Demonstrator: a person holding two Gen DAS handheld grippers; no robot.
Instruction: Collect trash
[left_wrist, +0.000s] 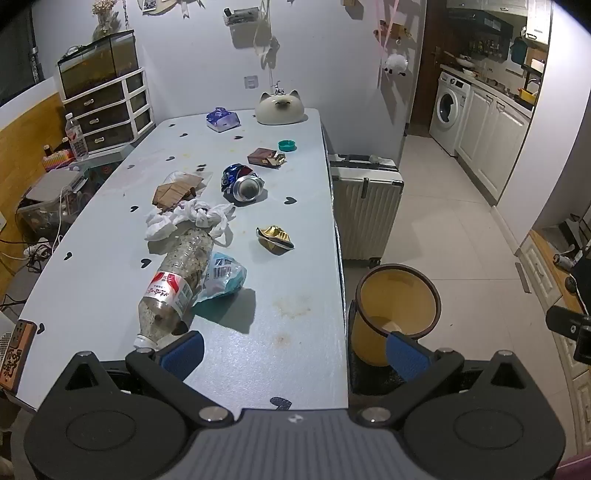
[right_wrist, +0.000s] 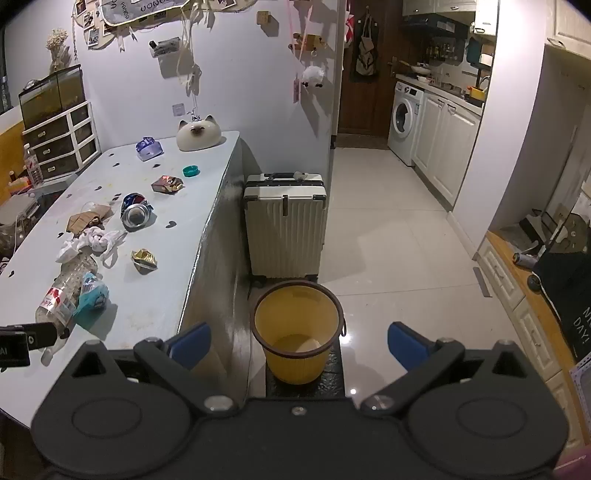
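The trash lies on the pale table (left_wrist: 110, 280): a plastic bottle (left_wrist: 173, 284) on its side, touching a blue wrapper (left_wrist: 225, 275), then white tissue (left_wrist: 192, 219), a crushed can (left_wrist: 242, 183) and a gold wrapper (left_wrist: 275, 238). The yellow bin (right_wrist: 297, 328) stands on the floor beside the table. The left gripper (left_wrist: 295, 354) and the right gripper (right_wrist: 299, 341) both have their jaws wide apart and hold nothing.

This is a home. At the upper right is a small kitchen with a washing machine (right_wrist: 405, 117) and white cupboards (right_wrist: 447, 147). A suitcase (right_wrist: 285, 225) stands in the middle, beside a table (right_wrist: 155, 291).
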